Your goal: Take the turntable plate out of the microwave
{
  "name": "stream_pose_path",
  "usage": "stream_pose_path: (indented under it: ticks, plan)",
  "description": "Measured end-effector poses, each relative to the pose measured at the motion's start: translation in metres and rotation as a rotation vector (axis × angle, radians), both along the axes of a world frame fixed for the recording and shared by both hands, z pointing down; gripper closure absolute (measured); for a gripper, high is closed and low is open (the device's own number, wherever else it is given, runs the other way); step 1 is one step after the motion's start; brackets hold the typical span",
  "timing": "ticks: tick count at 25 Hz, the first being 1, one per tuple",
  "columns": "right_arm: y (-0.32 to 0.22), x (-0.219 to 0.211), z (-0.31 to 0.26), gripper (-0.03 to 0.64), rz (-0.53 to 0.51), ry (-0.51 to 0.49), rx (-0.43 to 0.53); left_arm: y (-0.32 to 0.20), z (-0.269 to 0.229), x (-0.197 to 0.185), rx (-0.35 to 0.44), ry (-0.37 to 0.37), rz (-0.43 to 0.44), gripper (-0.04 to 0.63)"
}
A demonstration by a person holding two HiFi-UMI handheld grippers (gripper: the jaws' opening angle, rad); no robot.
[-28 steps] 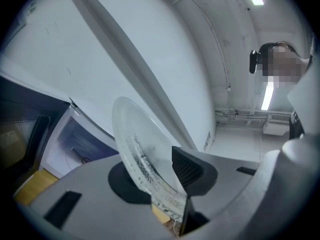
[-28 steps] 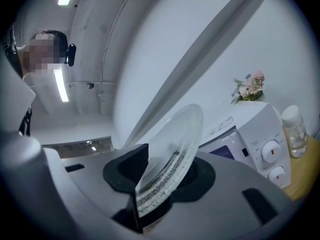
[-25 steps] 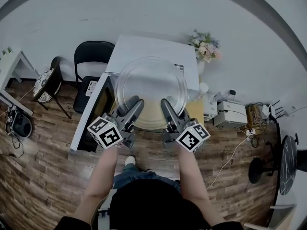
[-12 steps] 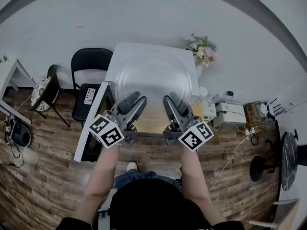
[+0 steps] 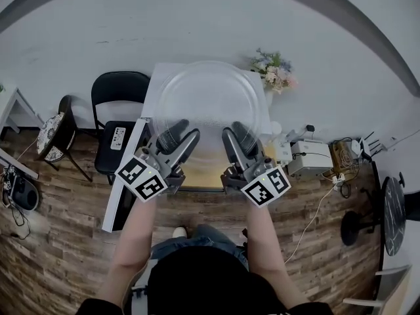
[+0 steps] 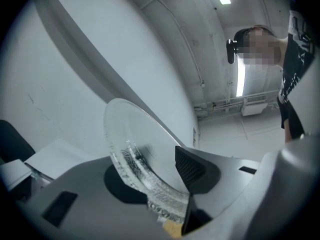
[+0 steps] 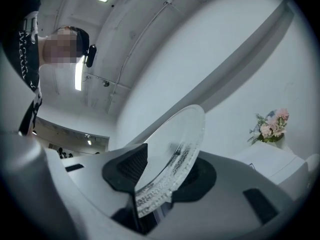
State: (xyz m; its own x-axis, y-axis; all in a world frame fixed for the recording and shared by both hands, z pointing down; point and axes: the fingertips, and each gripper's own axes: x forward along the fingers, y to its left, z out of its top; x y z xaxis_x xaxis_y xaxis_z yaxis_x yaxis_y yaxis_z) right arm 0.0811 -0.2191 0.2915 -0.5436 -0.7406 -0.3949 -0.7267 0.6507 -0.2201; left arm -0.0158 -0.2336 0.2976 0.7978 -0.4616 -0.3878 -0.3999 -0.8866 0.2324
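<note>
Evidently the glass turntable plate [image 5: 209, 100] was already clear of the cavity, held in the air over the white microwave [image 5: 156, 83], whose door [image 5: 123, 188] hung open to the left. The near rim was carried by both tools: the left gripper [image 5: 180, 135] and the right gripper [image 5: 237, 133] each pinched the ribbed edge, side by side and pointing slightly upward, so the far half of the disc stuck out unsupported. In the left gripper view the rim sat slanted between the jaws, with one dark pad [image 6: 189, 165] against its upper face. Those jaws had just been opening with the glass between them, which read as a loosening hold rather than a release. The right gripper view showed the rim wedged between its two pads, likewise at a tilt. The chief danger seemed to be slip: smooth glass, gripped only at one edge, would lever downward at the far side, and if the left grip eased further the plate could twist out, drop onto the microwave top or the wooden floor [image 5: 59, 241], and break. A swing to the right could also clip the flowers [image 5: 273, 71] – they stood just beside the plate's far edge – while the black chair [image 5: 119, 96] at the left looked well out of the way
</note>
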Motion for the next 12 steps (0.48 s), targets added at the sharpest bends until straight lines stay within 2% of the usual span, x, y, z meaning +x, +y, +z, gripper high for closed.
stream_pose_path:
  ticks: [12]
  plan:
    - [-0.009,0.018,-0.043,0.463,-0.043,0.029,0.079,-0.005,-0.041,0.017,0.093,0.014,-0.064,0.43]
